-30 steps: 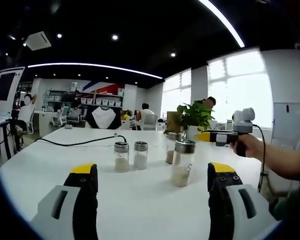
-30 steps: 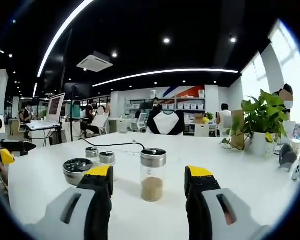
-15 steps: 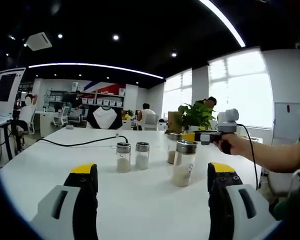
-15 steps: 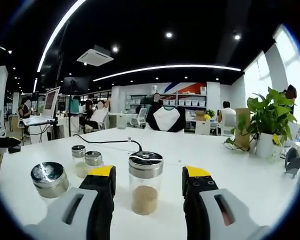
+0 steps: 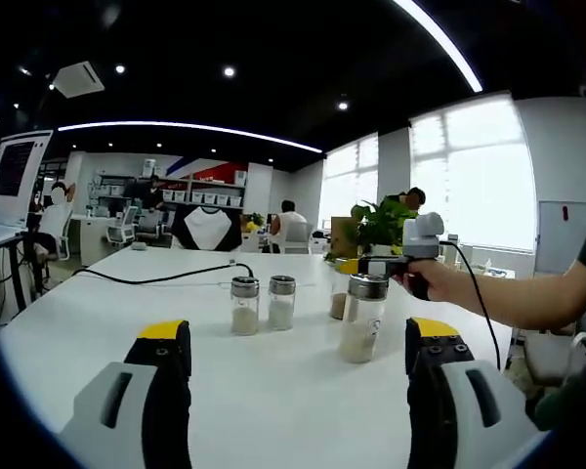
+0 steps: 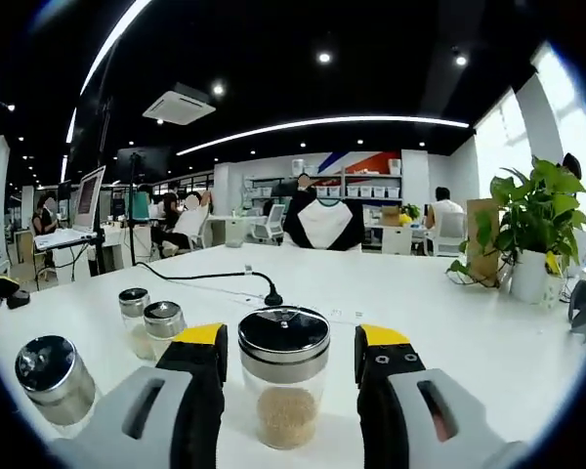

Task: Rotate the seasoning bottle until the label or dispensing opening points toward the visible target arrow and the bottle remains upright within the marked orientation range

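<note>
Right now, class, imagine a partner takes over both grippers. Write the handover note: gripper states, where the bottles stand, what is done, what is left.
Right gripper: open, jaws on either side of the brown-filled seasoning bottle, not visibly touching it.
Left gripper: open, holding nothing, hovering over the white table.
Bottles: all upright. The nearest bottle in the left gripper view stands apart from a pair of small shakers.
Done: the approach. No grasp or rotation shows.
Left: close on the bottle, turn it, keep it upright. I can't make out a target arrow, so find it first.
</note>
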The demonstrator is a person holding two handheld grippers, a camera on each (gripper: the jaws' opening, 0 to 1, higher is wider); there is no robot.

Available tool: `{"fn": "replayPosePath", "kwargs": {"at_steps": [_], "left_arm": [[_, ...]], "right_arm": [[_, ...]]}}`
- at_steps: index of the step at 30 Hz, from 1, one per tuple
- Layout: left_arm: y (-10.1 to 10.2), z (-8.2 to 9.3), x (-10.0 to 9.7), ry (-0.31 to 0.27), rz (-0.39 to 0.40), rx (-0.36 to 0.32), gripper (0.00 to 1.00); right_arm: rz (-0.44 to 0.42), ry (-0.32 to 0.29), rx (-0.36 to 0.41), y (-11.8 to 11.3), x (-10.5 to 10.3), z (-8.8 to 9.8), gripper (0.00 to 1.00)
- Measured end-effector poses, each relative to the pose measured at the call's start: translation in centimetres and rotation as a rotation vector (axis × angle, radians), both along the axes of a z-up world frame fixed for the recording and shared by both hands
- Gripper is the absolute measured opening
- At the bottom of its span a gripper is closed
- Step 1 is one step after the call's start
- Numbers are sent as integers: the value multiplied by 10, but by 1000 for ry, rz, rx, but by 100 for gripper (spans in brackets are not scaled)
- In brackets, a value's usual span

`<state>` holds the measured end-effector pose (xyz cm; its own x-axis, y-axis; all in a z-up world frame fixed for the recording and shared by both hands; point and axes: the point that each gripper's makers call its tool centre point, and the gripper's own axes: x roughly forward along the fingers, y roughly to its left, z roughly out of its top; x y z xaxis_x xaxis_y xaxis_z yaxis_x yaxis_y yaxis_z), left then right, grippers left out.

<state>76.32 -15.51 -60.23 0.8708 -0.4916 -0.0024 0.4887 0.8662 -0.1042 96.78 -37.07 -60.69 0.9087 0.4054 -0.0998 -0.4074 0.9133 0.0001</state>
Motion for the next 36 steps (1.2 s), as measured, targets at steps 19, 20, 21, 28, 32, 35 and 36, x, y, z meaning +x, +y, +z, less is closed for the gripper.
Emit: {"fn": "replayPosePath", "kwargs": {"at_steps": [19, 20, 21, 28, 32, 35, 36], "left_arm": [[1, 5, 2, -7, 4, -2, 96], [1, 5, 2, -8, 2, 0, 96], [0, 5, 2, -7, 1, 2, 96], [-1, 1, 0, 2, -3, 6, 96], [3, 4, 0, -7, 11, 8, 96], [5, 3, -1, -7, 14, 7, 96], [5, 3, -2, -5, 14, 6, 96]], "right_arm": [[-4, 43, -52, 6, 16, -17, 41], [0, 42, -55, 6, 16, -17, 41], [3, 41, -54, 6, 16, -17, 41], [-30, 63, -57, 4, 15, -17, 41], [-30, 65, -62, 3, 16, -18, 41], [-34, 70, -62, 3, 16, -18, 41], [-34, 73, -63, 2, 15, -18, 41]]}}
